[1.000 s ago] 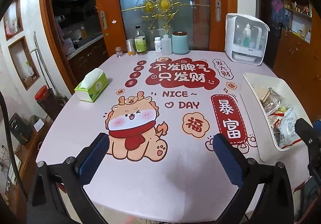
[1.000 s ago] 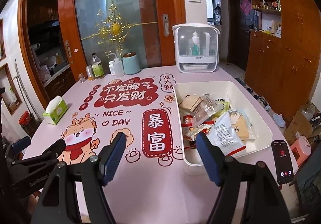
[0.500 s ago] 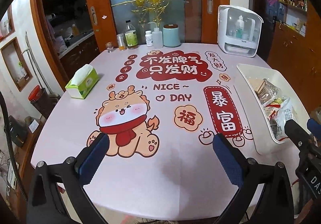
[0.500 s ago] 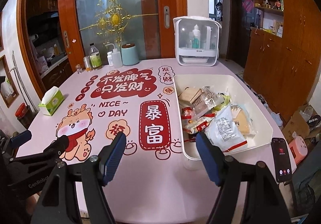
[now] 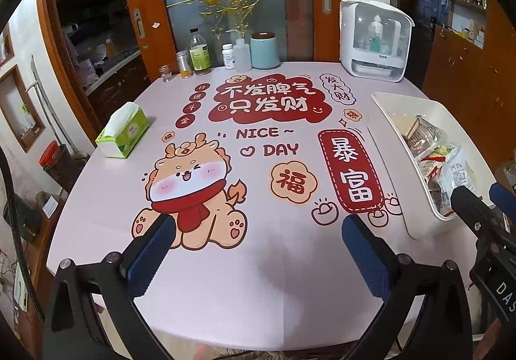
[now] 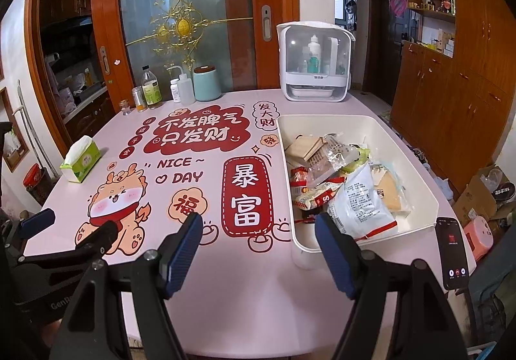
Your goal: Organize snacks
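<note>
A round table (image 6: 258,295), covered by a pink printed cloth, is being shown in both views. On its right side a white bin (image 6: 416,163) is being seen whole only from the right wrist, with the snacks (image 6: 342,186) lying piled inside it; from the left wrist only the bin's (image 5: 429,108) left half and a few packets are being caught. A white countertop cabinet (image 6: 314,63) is standing at the far edge, right of a row of bottles (image 6: 167,89), and a tissue box (image 5: 124,134) is lying at the left. A phone (image 6: 451,252) at the near right edge is being shown by the right wrist alone. The left gripper (image 5: 258,229) is being held with its jaws apart and nothing between them; the right gripper (image 6: 259,226) is likewise being held apart and unladen, just near of the bin. Against the earlier frames, the cloth's print is being framed slightly lower in the left view; the grippers' spread is unchanged.
</note>
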Action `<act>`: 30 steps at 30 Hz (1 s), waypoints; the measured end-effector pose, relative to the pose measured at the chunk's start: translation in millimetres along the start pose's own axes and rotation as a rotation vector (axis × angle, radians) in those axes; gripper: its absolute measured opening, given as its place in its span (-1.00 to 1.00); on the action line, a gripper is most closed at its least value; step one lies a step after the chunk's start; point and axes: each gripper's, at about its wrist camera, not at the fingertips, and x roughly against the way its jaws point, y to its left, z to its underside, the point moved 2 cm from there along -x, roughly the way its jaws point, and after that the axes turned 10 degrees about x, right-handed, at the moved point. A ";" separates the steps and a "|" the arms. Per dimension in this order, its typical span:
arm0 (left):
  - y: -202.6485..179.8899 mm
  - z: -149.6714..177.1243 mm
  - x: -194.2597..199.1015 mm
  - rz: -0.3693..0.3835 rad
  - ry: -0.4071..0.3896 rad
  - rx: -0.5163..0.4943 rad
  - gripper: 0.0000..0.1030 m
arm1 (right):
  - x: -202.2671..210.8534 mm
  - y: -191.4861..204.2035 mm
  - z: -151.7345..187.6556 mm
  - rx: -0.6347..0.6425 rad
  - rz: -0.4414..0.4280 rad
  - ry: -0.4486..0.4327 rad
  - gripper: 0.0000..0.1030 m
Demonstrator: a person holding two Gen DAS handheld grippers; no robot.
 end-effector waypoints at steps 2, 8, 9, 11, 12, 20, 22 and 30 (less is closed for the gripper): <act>-0.4 0.2 -0.9 0.005 0.005 -0.003 0.99 | -0.3 0.1 0.1 -0.001 -0.001 0.002 0.41; -1.5 -0.4 -3.3 0.014 0.018 -0.005 0.99 | -0.5 0.4 -0.1 0.000 -0.006 0.010 0.42; -1.5 -0.4 -3.3 0.015 0.018 -0.004 0.99 | -0.3 0.6 -0.1 0.001 -0.006 0.009 0.42; -1.3 -0.6 -3.3 0.015 0.018 -0.004 0.99 | -1.1 1.1 -0.2 0.000 -0.005 0.010 0.41; -1.1 -0.7 -3.4 0.016 0.018 -0.005 0.99 | -1.1 1.3 -0.1 -0.001 -0.005 0.011 0.41; -5.6 0.8 -4.0 0.026 0.018 -0.007 0.99 | -3.8 0.9 -1.3 0.005 -0.008 0.017 0.42; -8.3 1.6 -5.5 0.025 0.019 -0.011 0.99 | -3.8 0.9 -1.2 0.004 -0.010 0.018 0.42; -6.9 0.1 -9.6 0.035 0.035 0.001 0.99 | -13.6 -1.2 0.0 0.003 -0.016 0.039 0.41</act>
